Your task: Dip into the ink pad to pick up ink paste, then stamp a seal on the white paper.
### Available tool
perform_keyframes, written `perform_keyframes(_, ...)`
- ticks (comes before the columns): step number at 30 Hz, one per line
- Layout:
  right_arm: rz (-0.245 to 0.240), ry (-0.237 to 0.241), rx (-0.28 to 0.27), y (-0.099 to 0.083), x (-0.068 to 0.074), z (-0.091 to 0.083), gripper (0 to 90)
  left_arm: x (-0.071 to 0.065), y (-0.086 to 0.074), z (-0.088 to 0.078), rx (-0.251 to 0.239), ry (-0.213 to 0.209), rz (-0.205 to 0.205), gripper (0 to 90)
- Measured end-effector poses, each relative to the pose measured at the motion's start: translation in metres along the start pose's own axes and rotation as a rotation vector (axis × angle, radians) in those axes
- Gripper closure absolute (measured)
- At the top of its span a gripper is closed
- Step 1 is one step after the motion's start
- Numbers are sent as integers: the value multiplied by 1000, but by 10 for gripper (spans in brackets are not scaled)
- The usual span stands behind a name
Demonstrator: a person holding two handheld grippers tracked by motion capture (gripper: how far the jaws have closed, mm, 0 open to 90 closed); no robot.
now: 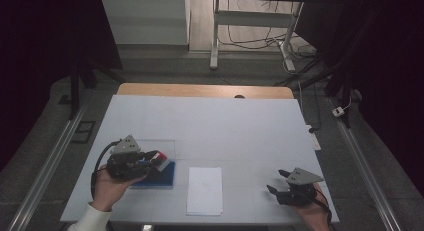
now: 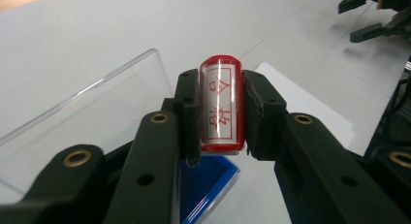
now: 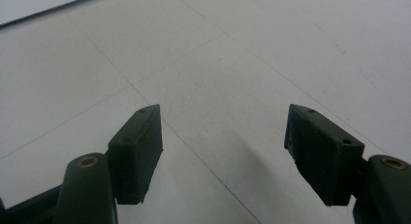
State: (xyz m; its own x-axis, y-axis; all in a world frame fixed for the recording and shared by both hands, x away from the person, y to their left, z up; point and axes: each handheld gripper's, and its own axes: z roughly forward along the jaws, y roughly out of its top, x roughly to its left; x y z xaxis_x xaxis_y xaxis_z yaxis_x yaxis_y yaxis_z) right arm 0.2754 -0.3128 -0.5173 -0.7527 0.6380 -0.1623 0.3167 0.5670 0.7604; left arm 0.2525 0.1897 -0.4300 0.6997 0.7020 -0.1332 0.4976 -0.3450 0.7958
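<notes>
The red-edged stamp (image 2: 220, 105) sits pinched between the left gripper's (image 1: 152, 160) jaws, held low over the blue ink pad (image 1: 159, 178) near the tabletop's (image 1: 240, 126) left front. The right gripper (image 1: 278, 183) rests on the tabletop past the white paper (image 1: 205, 190), its jaws spread.

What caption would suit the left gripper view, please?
Left gripper clamps a red-faced stamp above the blue ink pad.

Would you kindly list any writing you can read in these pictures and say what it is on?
"合格", mirrored red characters in a red frame, on the face of the clear stamp that the left hand-held gripper clamps; the reading is likely but not certain.
White paper sheet: no writing can be made out.
Blue ink pad: no label can be seen.
</notes>
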Motion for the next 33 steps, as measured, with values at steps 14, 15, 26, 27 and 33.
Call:
perform_keyframes(14, -3, -5, -2, 0, 0, -1, 292, -15, 8, 9, -4, -37, 39, 699)
perform_keyframes(15, -2, -6, -2, 0, 0, -1, 292, -16, 8, 10, -4, -39, 40, 699)
perform_keyframes(26, -1, -6, -3, 0, 1, -1, 293, -28, 16, 24, 12, -73, 79, 698)
perform_keyframes(27, -3, -4, -3, 0, 1, -1, 293, -29, 16, 25, 13, -75, 81, 699)
perform_keyframes(33, 0, -3, -3, 1, 1, -1, 293, -36, 21, 35, 23, -109, 100, 698)
